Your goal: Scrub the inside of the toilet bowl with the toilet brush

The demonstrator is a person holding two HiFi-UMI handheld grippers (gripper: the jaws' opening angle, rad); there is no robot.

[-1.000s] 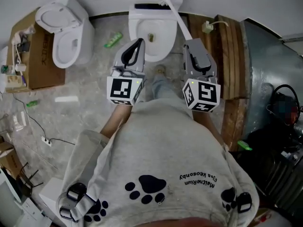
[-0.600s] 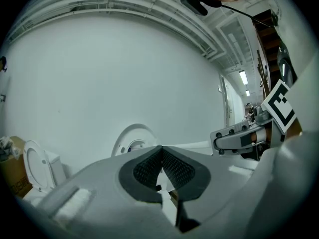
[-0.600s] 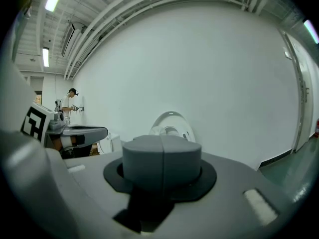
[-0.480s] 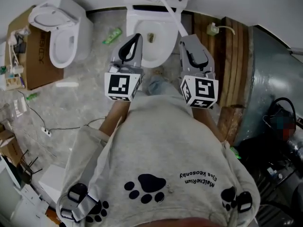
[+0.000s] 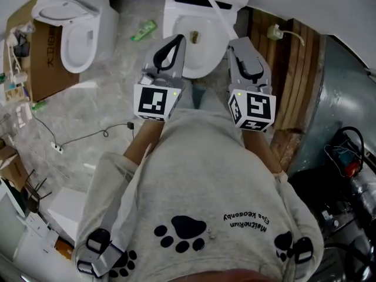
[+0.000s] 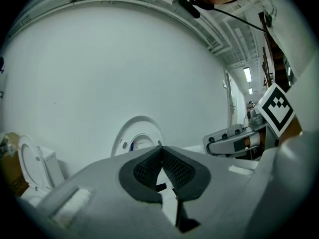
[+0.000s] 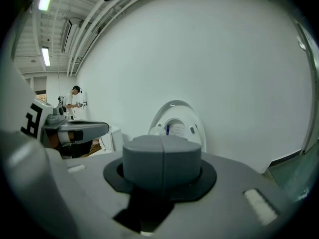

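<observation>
A white toilet (image 5: 200,40) with its lid up stands at the top middle of the head view. A thin white rod (image 5: 214,13), perhaps the brush handle, slants from the tank across the bowl's right rim. My left gripper (image 5: 174,42) hovers over the bowl's left rim, shut and holding nothing. My right gripper (image 5: 237,42) is beside the rod's lower end, shut and holding nothing. The raised lid (image 6: 139,133) shows past the shut left gripper (image 6: 160,149), and the same lid (image 7: 174,119) shows past the shut right gripper (image 7: 161,139).
A second toilet (image 5: 70,28) and a cardboard box (image 5: 44,63) stand at the left. A green packet (image 5: 143,30) and a cable (image 5: 88,137) lie on the floor. Wooden boards (image 5: 288,75) and a grey tank (image 5: 343,93) are at the right. A person (image 7: 75,98) stands far off.
The toilet has slid a little to the right and toward the top edge of the head view. Both grippers stay shut and side by side over the bowl's front.
</observation>
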